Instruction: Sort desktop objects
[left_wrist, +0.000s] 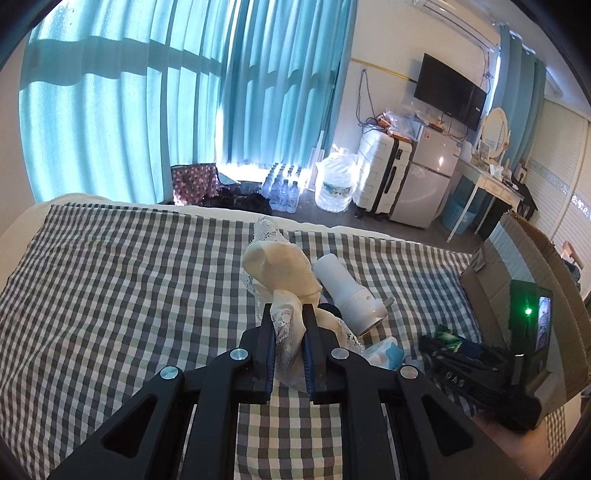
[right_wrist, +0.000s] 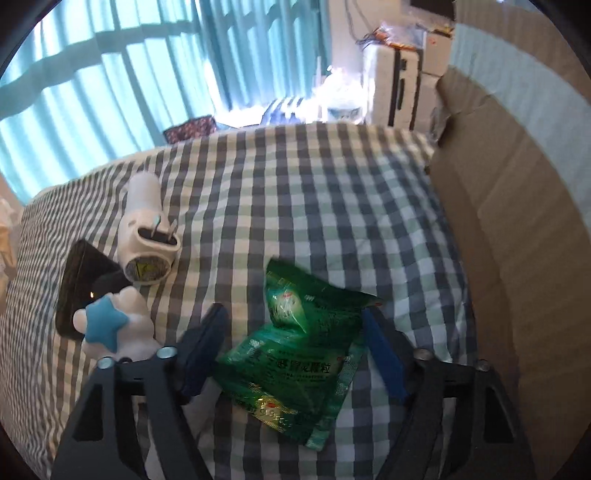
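Indoors, checked bedcover (right_wrist: 295, 206), teal curtains (left_wrist: 110, 110); left jaws clamped on perhaps lace-trimmed cloth (left_wrist: 284, 266), right apart.

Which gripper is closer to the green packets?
Right. The right gripper is open with the green packets lying between its fingers. The left gripper is off to the side, shut on a cream lace sock.
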